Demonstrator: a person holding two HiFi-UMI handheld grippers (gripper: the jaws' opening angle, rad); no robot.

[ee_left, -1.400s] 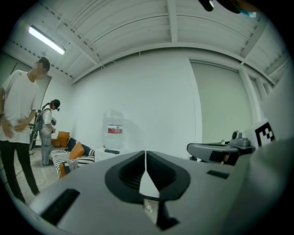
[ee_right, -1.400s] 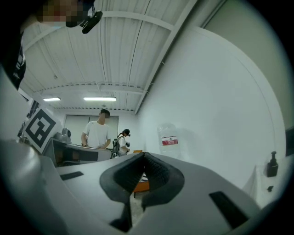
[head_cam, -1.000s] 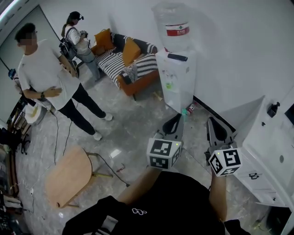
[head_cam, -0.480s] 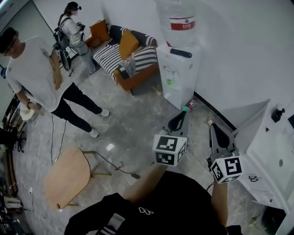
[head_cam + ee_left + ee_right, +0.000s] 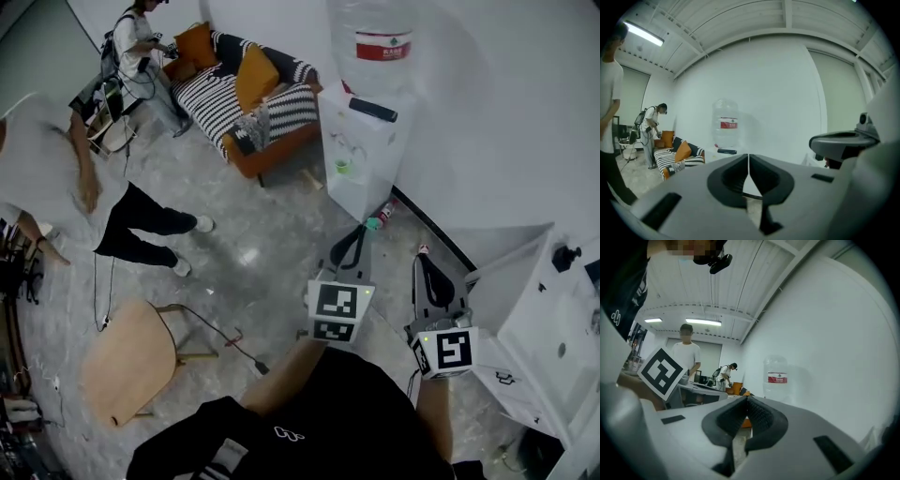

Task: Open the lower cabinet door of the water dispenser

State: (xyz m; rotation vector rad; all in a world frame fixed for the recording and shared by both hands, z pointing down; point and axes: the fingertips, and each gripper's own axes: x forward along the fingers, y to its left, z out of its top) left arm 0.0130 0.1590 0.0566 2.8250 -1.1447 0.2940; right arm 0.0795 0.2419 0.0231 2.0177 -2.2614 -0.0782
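Both of mine are pinched shut with nothing in them: left gripper (image 5: 362,230) and right gripper (image 5: 424,257), held out side by side over the floor. The water dispenser (image 5: 361,141) stands ahead at the far wall, right of the striped sofa (image 5: 253,103) and well apart from my tips. Nothing of the job is done yet. There's no contact, and the lower cabinet door (image 5: 349,195) looks closed, though it's small from here and I can't make out a handle. It's a plain white panel, with the big bottle (image 5: 380,37) up top. Still to do: close in, catch the door, swing it out.
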